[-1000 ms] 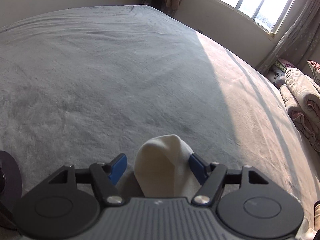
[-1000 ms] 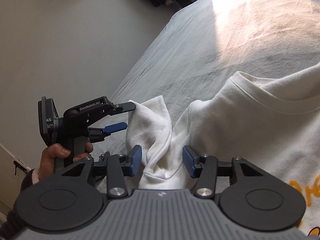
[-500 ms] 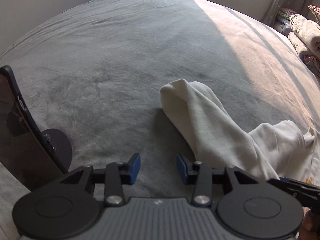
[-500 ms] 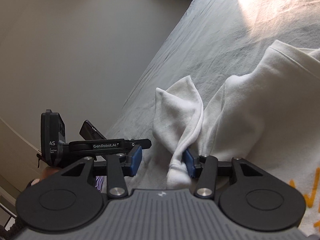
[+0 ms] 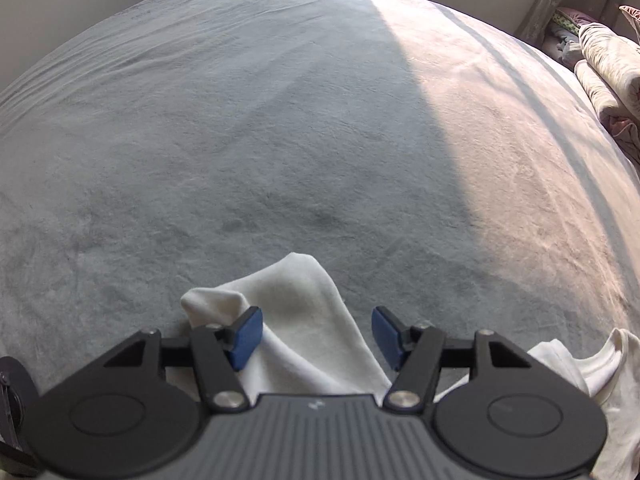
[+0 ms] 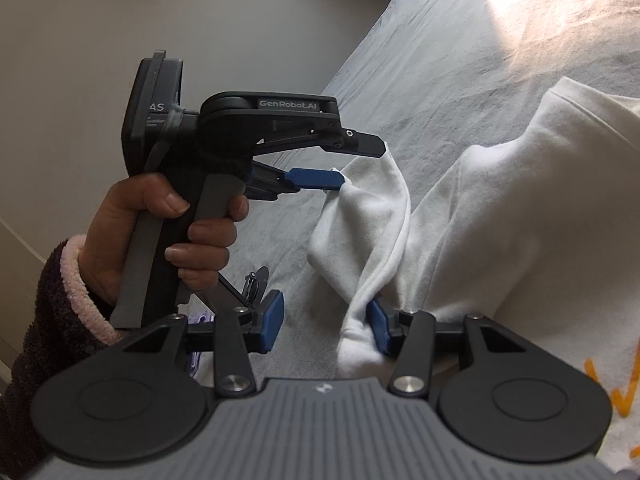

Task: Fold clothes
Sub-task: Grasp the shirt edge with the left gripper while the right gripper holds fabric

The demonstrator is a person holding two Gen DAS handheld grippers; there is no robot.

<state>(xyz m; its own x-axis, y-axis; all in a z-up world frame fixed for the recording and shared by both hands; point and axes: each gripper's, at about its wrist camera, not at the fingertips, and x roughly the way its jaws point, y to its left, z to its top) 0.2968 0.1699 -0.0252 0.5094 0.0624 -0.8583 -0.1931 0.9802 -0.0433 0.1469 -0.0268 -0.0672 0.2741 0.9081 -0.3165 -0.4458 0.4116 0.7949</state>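
Note:
A white T-shirt (image 6: 520, 216) with orange print lies on the grey bed. Its sleeve (image 5: 304, 320) is bunched up at the shirt's left side. In the left wrist view my left gripper (image 5: 316, 336) is open, and the sleeve lies between its blue pads. In the right wrist view the left gripper (image 6: 356, 164) reaches the sleeve's upper end (image 6: 372, 208) from the left, jaws apart. My right gripper (image 6: 326, 322) is open too. The sleeve's lower end (image 6: 356, 340) rests against its right pad.
The grey bedspread (image 5: 280, 140) stretches far ahead, sunlit on the right. Rolled bedding (image 5: 608, 64) lies at the far right edge. A pale wall (image 6: 80, 40) runs along the bed's left side. A small dark clip (image 6: 254, 282) lies on the bed by the right gripper.
The left gripper has swung back onto the sleeve with its jaws opened wider. The right gripper has stayed at the sleeve's lower end, and the sleeve has been raised a little.

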